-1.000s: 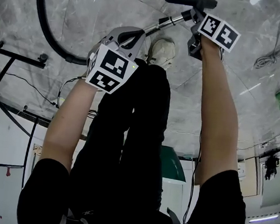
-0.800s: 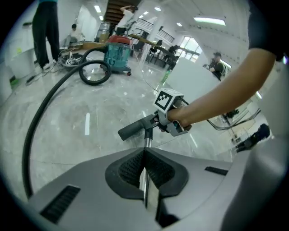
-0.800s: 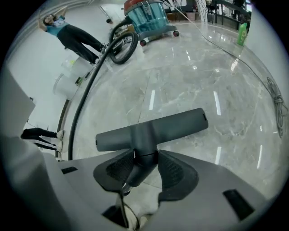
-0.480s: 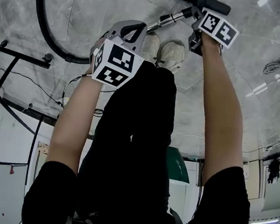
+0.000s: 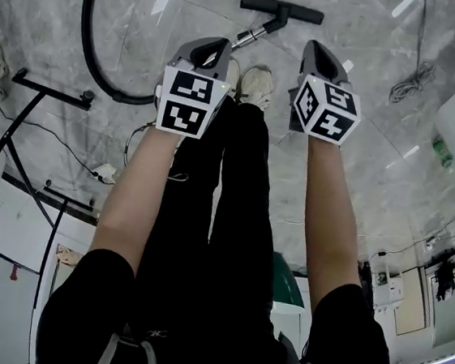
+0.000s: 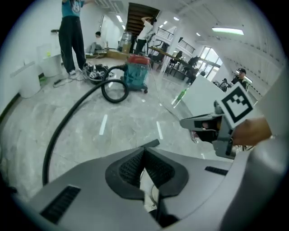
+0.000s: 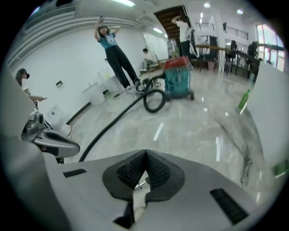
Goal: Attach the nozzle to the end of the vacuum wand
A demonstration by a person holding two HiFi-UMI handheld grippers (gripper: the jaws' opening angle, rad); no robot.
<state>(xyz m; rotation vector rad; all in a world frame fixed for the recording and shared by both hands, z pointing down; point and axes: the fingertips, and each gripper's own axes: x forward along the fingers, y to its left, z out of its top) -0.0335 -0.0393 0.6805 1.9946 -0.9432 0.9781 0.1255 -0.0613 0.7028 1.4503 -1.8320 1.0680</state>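
Down below the camera, the person's legs in black trousers [image 5: 221, 242] hang in the middle, with a bare arm on each side. Each hand holds a grey gripper with a black and white marker cube on it.

On the person's left, the left gripper [image 5: 217, 45] has its jaws pressed together, and its black ridged pads [image 6: 131, 169] hold nothing. On the other side, the right gripper [image 5: 312, 45] is closing its jaws. Its pads [image 7: 158, 171] meet at the tips and nothing is between them. Both grippers are up in the air, pointing down at the floor, side by side but apart.

Just past the grippers are the person's white shoes [image 5: 260, 86] on the grey marble floor [image 5: 357, 192].

A bit further out, the thin silver metal vacuum wand [image 5: 253, 35] lies on the floor. The flat black plastic nozzle [image 5: 281, 9] sits at its far end, and the two look joined. Neither gripper touches them.

A long black rubber hose [image 5: 90, 39] curves away across the floor. Far off, it leads to a teal vacuum cleaner with a red top [image 7: 177, 77].
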